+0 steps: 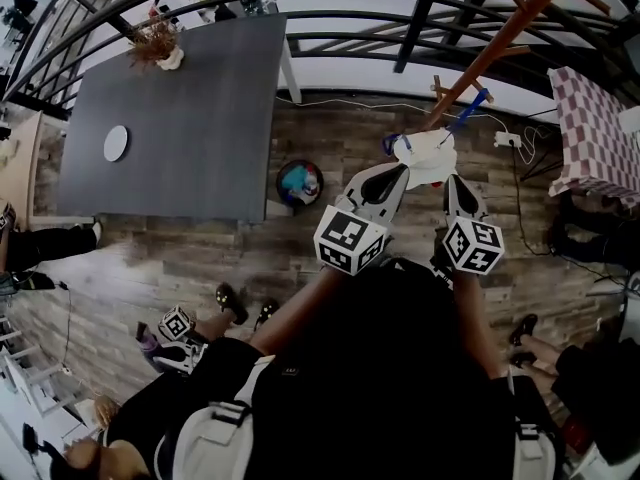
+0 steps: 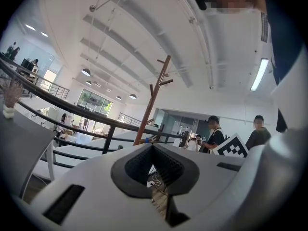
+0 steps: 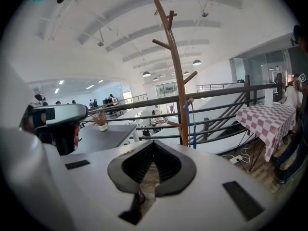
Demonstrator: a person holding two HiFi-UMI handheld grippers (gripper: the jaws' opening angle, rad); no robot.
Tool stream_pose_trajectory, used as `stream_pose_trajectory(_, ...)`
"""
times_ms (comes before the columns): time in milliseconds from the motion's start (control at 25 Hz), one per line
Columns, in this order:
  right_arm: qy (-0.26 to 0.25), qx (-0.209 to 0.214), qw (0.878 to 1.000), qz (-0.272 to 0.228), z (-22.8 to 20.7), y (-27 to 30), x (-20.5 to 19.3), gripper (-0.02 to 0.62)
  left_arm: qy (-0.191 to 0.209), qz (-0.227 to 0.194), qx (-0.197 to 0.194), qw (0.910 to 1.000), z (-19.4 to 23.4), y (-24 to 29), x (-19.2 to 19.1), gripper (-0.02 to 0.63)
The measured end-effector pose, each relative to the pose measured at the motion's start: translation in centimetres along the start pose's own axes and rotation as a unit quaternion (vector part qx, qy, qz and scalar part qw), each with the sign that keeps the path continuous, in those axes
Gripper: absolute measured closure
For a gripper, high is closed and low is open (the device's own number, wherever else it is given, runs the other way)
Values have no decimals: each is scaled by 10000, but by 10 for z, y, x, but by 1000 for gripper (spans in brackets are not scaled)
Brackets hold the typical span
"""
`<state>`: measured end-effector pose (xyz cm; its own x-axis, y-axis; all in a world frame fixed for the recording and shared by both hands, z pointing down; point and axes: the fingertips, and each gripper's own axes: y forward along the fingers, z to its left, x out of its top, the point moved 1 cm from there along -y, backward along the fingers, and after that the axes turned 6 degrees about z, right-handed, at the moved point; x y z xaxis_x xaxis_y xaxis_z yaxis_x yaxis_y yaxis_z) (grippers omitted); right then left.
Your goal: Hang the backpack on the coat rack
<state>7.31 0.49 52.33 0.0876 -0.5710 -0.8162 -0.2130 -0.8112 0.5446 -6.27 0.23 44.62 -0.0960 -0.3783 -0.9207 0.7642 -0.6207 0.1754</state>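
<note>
The wooden coat rack (image 1: 500,43) leans across the head view's upper right, and its pole meets the floor just past my grippers. A white bundle with blue straps, seemingly the backpack (image 1: 428,158), sits at the pole's foot between the two gripper tips. My left gripper (image 1: 400,163) and right gripper (image 1: 450,178) flank it; contact is hidden. The left gripper view shows the rack (image 2: 153,105) beyond the shut gripper (image 2: 153,146). In the right gripper view a blue strap (image 3: 193,124) hangs off a low peg of the rack (image 3: 177,81), above the shut gripper (image 3: 153,142). Neither holds anything visible.
A dark grey table (image 1: 190,108) with a white plate (image 1: 116,143) and a dried-plant vase (image 1: 160,48) stands left. A round bin (image 1: 300,181) sits by its corner. A checkered-cloth table (image 1: 600,128), a power strip (image 1: 508,140), black railings and bystanders surround the spot.
</note>
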Motion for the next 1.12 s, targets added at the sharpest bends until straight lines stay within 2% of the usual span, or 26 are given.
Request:
stream_pose_trajectory(480, 38, 281, 9993, -246, -15, -59, -14, 583, 42, 227, -99, 9997, -67, 16, -32, 600)
stream_pose_trajectory(760, 193, 339, 9988, -303, -32, -110, -29, 583, -32, 489, 0, 9988, -113, 13, -62, 600)
stream_pose_trajectory(1120, 251, 526, 9973, -453, -52, -161, -47, 583, 94, 559, 301, 9979, -157, 1, -84, 600)
